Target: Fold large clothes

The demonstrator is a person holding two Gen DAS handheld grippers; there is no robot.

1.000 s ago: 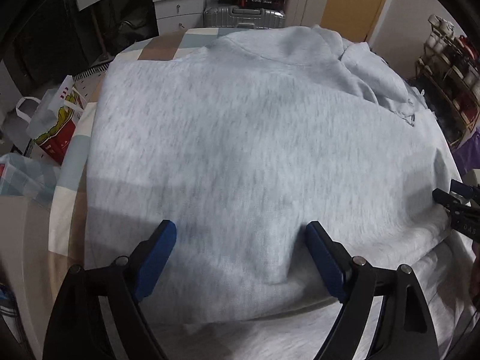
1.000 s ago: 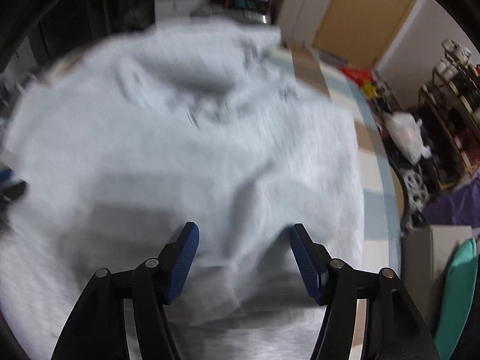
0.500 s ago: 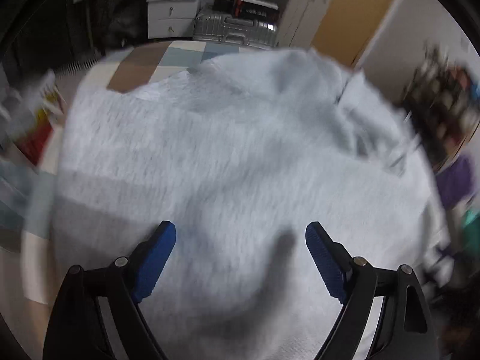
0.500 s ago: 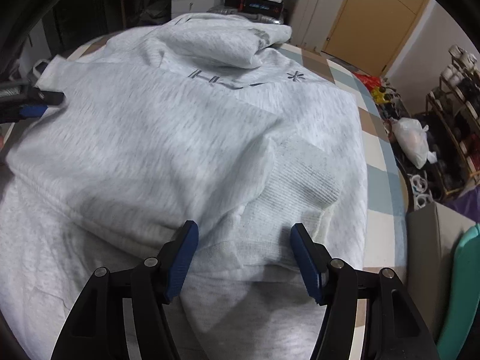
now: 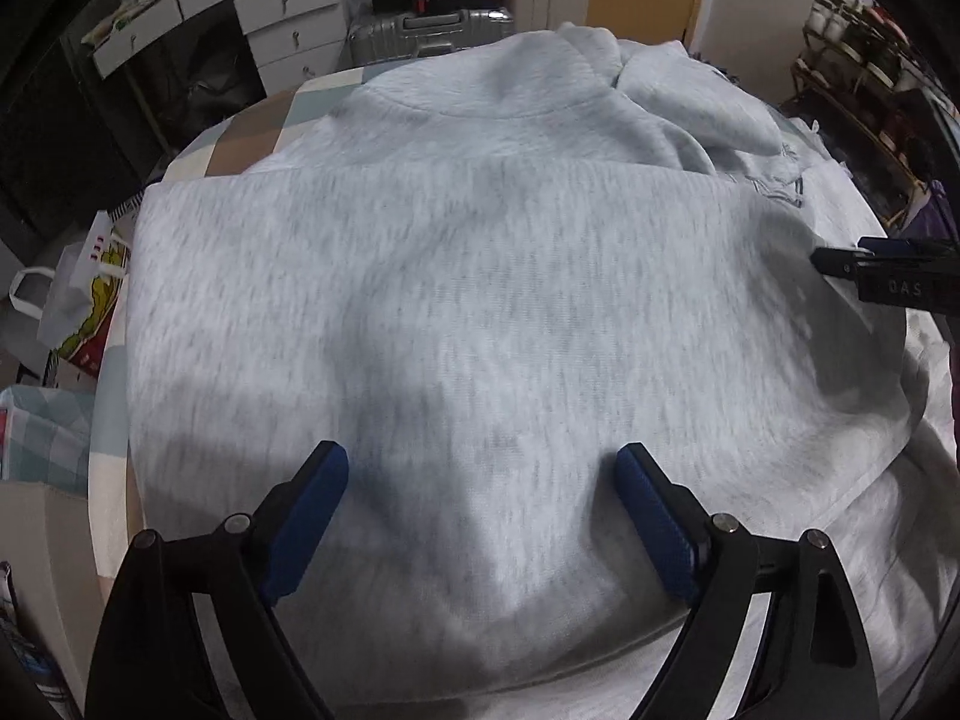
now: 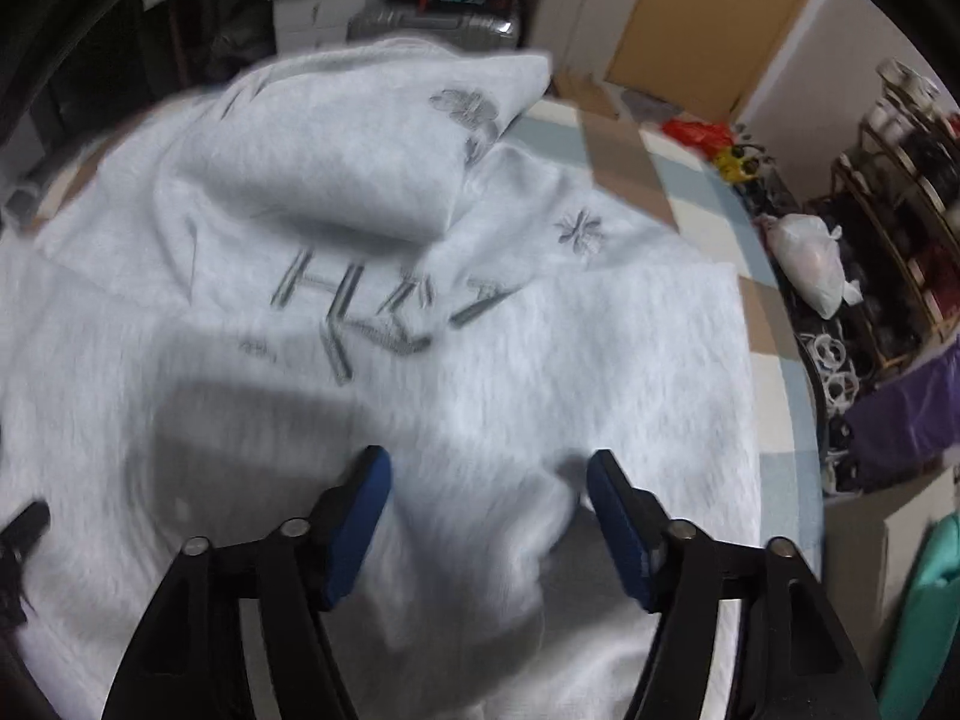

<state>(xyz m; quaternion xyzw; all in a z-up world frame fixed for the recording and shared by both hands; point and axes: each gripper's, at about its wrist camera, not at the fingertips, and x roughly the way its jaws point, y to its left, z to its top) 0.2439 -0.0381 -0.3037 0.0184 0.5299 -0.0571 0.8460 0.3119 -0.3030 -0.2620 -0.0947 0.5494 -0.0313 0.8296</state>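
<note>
1. Pale grey heathered sweatshirt w/ hood (image 5: pixel 480 300) lay spread across the checked beige-and-blue table cover (image 5: pixel 252 138), body partly folded over itself, hood bunched at the far end.
2. Left gripper (image 5: pixel 483 480) hovered low over the near hem – blue-padded jaws spread wide, nothing between them but flat fabric underneath.
3. Right gripper (image 6: pixel 489 480) sat over the printed side, near the dark grey lettering (image 6: pixel 384 306); jaws also spread, no cloth pinched. Its tip showed at the right edge of the left view.
4. Judged stage: mid-fold, between grasps – next pinch prob. at the hem or a side edge.
5. Risks: thick fleece is layered here, so a shallow pinch could take only the top layer & the fold would come out skewed.
6. Uneven lift btw. the two hands could drag the bunched hood or slide the garment toward the table edge.
</note>
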